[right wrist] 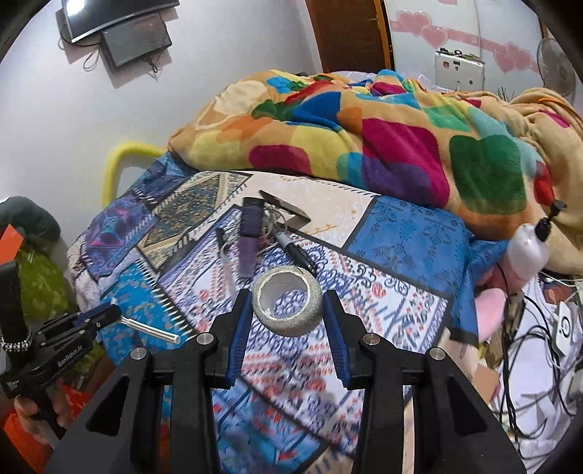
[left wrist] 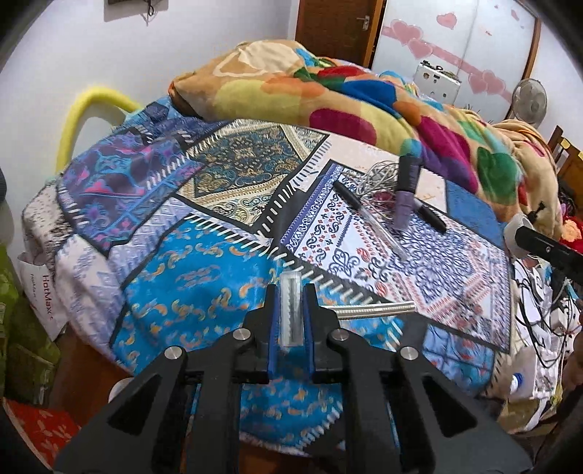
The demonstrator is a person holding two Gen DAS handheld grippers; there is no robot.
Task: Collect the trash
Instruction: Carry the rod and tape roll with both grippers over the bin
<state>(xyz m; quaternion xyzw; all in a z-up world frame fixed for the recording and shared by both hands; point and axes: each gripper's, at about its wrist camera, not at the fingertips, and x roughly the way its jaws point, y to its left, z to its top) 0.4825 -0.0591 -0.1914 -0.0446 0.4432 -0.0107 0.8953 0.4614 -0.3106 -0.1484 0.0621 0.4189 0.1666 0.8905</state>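
Note:
My left gripper is shut on a clear plastic tube, held over the patterned bedsheet. In the right wrist view the left gripper sits at the far left, beside a silver rod. My right gripper is closed against a grey tape roll, held above the sheet. Further back lie a clear pen, a black marker, a purple tube and tangled white wire.
A colourful blanket is heaped across the bed's far side. Cables and a white pump bottle lie at the right. A yellow foam hoop, bags and a wooden door lie beyond.

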